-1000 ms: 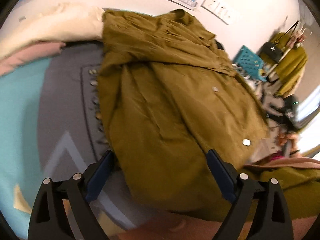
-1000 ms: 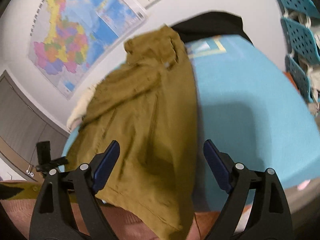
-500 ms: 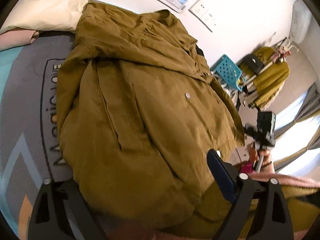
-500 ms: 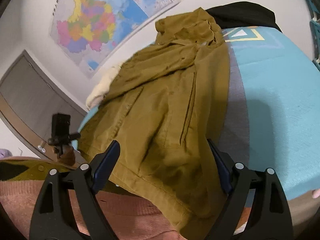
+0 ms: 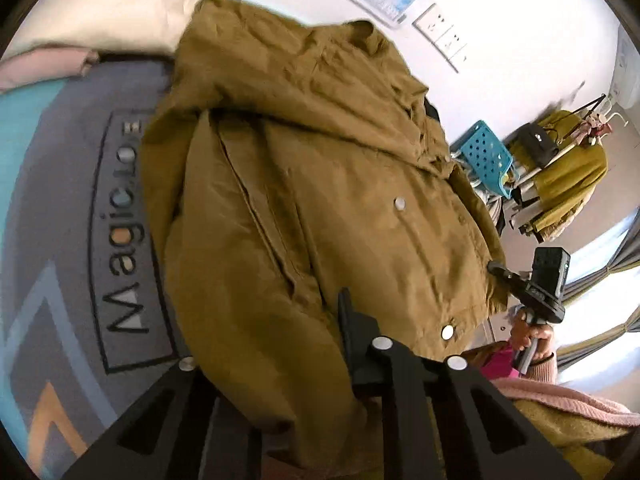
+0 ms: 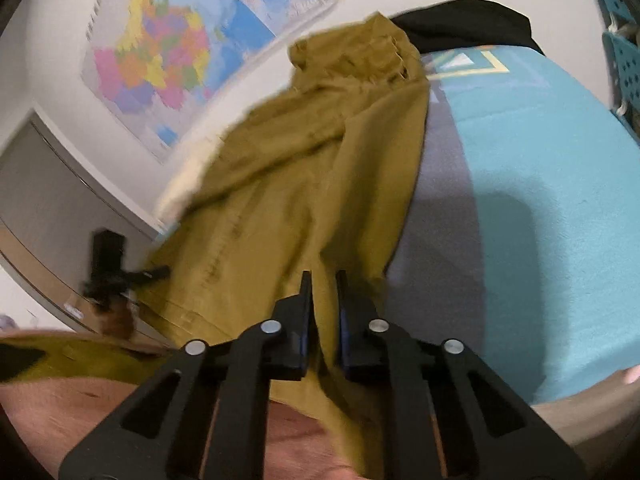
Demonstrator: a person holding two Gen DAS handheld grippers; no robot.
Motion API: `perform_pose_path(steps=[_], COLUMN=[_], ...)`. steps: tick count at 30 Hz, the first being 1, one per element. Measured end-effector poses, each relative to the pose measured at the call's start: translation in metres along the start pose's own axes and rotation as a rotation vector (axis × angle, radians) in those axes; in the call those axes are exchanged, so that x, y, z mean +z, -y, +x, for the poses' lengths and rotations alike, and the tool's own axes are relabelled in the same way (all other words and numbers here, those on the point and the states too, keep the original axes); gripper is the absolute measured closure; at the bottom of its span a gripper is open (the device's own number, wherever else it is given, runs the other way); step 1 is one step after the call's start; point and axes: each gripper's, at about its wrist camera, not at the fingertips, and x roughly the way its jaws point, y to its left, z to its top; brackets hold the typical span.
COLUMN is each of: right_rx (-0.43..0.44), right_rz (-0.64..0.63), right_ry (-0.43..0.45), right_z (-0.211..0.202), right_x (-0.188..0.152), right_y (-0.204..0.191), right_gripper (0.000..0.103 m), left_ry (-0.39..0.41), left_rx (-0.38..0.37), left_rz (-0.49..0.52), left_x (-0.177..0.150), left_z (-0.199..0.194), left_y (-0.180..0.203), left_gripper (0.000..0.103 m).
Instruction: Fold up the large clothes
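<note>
An olive-brown jacket (image 5: 320, 184) with silver snap buttons lies spread on a bed; it also fills the middle of the right wrist view (image 6: 304, 184). My left gripper (image 5: 304, 344) is shut on the jacket's near hem, and cloth hides its left finger. My right gripper (image 6: 322, 292) is shut on a fold of the jacket's near edge, the cloth pinched between its two fingers.
The bed cover (image 5: 80, 216) is grey and teal with "Magic" lettering (image 5: 124, 240). A cream pillow (image 5: 100, 12) lies at the head. A dark garment (image 6: 460, 20) lies at the far end. A teal crate (image 5: 488, 156), a clothes rack (image 5: 568, 160) and a hand-held camera (image 5: 544, 284) stand beside the bed.
Both grippers have closed from wide open onto the jacket's near hem. The views have moved in closer to the cloth.
</note>
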Motion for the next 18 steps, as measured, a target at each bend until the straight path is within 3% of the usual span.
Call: perform_pose_path(steps=[3, 7, 10, 12, 14, 16, 18], right_rx=[0.091, 0.184, 0.200, 0.168, 0.173, 0.127, 0.145], right_rz=[-0.007, -0.096, -0.073, -0.036, 0.034, 0.090, 0.130], right_ry=[0.092, 0.213, 0.179, 0.119, 0.057, 0.010, -0.017], right_z=[-0.026, -0.072, -0.070, -0.055, -0.035, -0.019, -0.011], right_x=[0.006, 0.010, 0.006, 0.000, -0.011, -0.025, -0.036], right_y=[-0.019, -0.055, -0.048, -0.034, -0.015, 0.003, 0.011], right_gripper=[0.100, 0.100, 0.099, 0.090, 0.066, 0.063, 0.055], left_ry=[0.045, 0.105, 0.152, 0.139, 0.095, 0.052, 0.026], left_rx=[-0.021, -0.077, -0.035, -0.016, 0.002, 0.035, 0.030], left_rz=[0.006, -0.031, 0.000, 0.004, 0.005, 0.012, -0.001], left_x=[0.005, 0.014, 0.012, 0.012, 0.010, 0.006, 0.004], left_z=[-0.024, -0.062, -0.087, -0.086, -0.076, -0.062, -0.053], left_y=[0.003, -0.005, -0.006, -0.010, -0.015, -0.020, -0.027], left_gripper=[0.093, 0.095, 0.095, 0.094, 0.094, 0.094, 0.093])
